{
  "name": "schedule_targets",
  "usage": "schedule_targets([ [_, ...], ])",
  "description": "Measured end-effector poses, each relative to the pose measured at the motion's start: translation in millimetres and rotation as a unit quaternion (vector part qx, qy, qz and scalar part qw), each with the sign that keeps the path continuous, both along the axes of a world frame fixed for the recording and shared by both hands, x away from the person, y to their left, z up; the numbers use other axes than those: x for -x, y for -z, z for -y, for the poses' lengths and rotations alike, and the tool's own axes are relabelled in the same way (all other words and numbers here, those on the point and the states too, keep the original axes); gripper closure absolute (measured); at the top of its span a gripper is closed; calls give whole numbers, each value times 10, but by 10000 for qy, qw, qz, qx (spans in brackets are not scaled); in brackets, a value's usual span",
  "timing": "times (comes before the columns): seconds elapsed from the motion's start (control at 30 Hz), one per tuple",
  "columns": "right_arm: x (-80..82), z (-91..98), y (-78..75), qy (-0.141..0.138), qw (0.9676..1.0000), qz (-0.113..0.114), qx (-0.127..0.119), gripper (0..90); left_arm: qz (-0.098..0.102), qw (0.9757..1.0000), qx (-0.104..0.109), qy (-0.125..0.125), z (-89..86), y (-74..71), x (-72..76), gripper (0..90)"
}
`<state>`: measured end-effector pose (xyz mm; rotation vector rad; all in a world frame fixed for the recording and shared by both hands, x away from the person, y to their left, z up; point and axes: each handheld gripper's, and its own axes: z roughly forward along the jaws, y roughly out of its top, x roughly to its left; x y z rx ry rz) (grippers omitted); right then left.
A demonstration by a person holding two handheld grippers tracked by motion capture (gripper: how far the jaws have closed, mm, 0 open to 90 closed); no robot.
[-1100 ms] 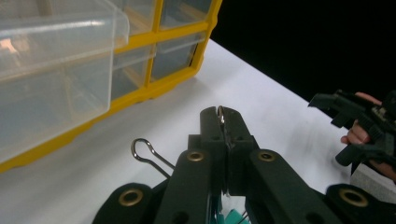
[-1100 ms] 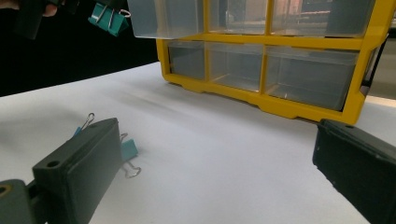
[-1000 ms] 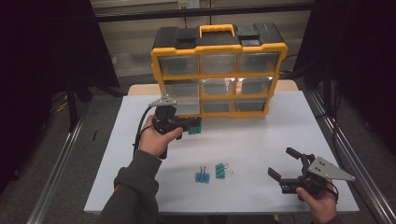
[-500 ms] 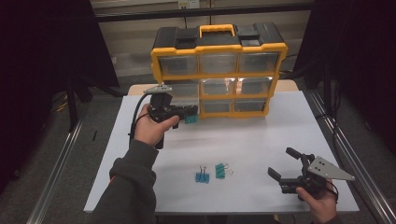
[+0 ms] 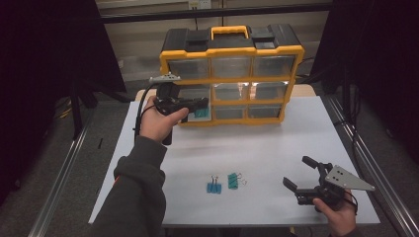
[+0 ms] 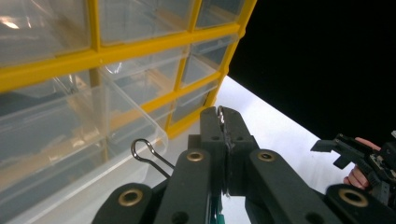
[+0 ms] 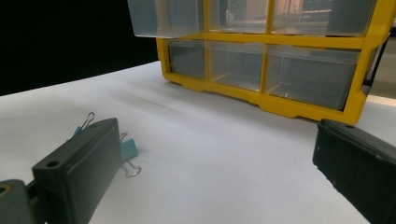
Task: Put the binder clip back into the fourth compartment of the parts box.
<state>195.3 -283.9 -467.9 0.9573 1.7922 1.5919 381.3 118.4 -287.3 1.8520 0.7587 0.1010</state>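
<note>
Holding a teal binder clip (image 5: 200, 113) pinched between closed jaws, left gripper (image 5: 196, 104) up at ten o'clock on the white table (image 5: 276, 148), right by the pulled-out clear drawer (image 6: 93, 140) of the yellow organizer (image 5: 232, 74) — likely to drop it in. Waiting low at five o'clock, right gripper (image 5: 302, 174), jaws spread wide and empty, aimed toward two more clips (image 5: 225, 182) lying near six o'clock, probably next in line.
</note>
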Motion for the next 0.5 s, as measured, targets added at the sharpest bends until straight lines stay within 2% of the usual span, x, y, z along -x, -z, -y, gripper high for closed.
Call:
schedule_targets([
  [0.3, 2, -2, -4, -24, 10000, -2, -23, 6, 70, 9998, -90, -170, -6, -114, -105, 894],
  [0.37, 2, -5, -8, -28, 10000, 0, -37, 6, 110, 9996, -51, -275, -5, -144, -157, 894],
  [0.47, 0, -4, -6, -17, 10000, 3, -41, 6, 120, 9995, -45, -287, -12, -158, -198, 894],
  [0.5, 2, -4, -7, -16, 10000, -2, -50, 6, 92, 9993, 18, -368, -7, -163, -235, 894],
])
